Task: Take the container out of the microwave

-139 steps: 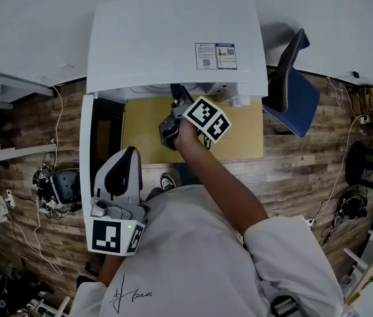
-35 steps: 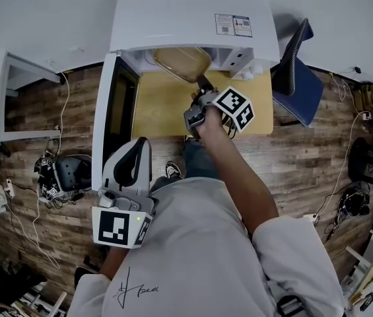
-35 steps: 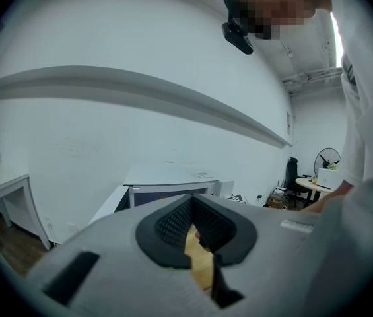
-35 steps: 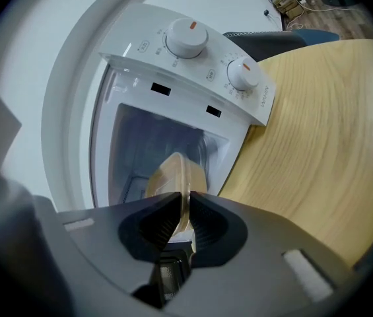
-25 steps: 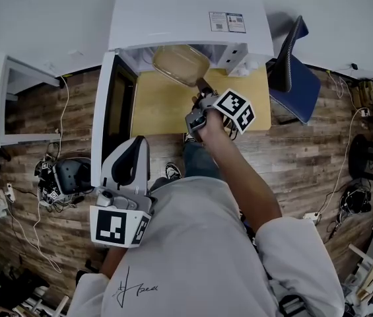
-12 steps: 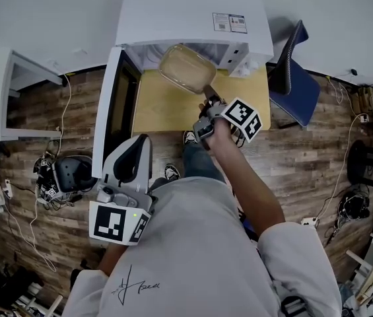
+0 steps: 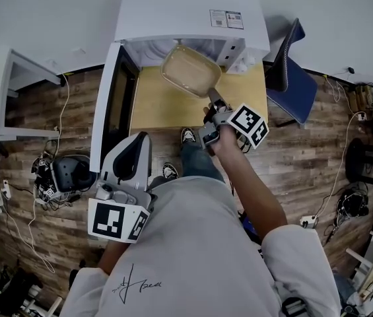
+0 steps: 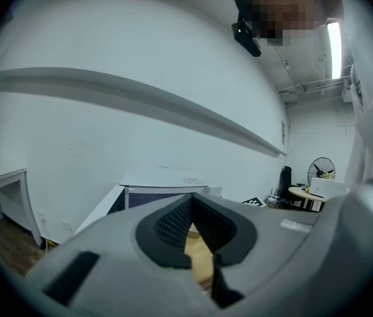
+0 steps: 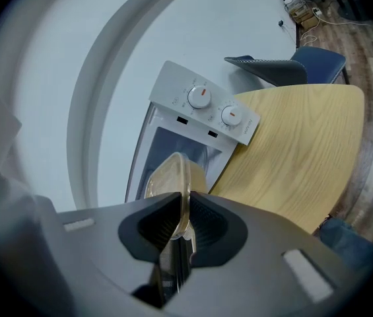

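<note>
Head view: right gripper (image 7: pixel 212 98) pinches rim of clear container (image 7: pixel 190 70), contents unclear; left gripper (image 7: pixel 138 139) closed, empty; microwave (image 7: pixel 173 12) stickers (image 7: pixel 226 19) unreadable.

Microwave (image 7: pixel 189 8) cavity hidden under own top; label (image 7: pixel 226 19) print too small; container (image 9: pixel 166 176) near rim buried in right claw (image 9: pixel 181 211).

Clear container (image 7: pixel 191 71), maybe lidded, tilted, just outside open white microwave (image 7: pixel 186 12).
</note>
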Available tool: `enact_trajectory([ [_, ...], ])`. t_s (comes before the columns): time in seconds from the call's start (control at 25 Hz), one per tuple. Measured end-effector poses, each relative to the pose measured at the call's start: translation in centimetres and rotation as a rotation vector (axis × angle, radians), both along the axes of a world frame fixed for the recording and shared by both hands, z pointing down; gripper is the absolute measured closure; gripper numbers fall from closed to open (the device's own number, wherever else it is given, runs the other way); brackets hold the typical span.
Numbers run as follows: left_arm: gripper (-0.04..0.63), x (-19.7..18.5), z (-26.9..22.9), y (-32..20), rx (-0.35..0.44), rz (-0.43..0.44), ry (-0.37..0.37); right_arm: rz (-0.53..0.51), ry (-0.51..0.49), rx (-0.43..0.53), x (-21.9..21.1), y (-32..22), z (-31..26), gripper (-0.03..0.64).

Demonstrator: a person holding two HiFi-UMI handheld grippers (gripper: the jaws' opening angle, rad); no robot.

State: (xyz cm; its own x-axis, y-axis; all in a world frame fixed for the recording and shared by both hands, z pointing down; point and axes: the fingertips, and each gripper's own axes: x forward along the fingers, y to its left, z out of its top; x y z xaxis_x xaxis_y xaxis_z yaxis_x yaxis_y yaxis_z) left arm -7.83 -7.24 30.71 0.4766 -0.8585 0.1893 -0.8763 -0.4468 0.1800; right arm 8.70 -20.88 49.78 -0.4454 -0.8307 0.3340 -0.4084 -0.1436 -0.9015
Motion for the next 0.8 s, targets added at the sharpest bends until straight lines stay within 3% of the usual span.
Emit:
enact_trajectory([
  [0.8,0.592,-0.3,0.3,0.8,0.0,-0.009,0.018,-0.008,0.022,0.113,1.4,3.9,-5.9,0.566],
])
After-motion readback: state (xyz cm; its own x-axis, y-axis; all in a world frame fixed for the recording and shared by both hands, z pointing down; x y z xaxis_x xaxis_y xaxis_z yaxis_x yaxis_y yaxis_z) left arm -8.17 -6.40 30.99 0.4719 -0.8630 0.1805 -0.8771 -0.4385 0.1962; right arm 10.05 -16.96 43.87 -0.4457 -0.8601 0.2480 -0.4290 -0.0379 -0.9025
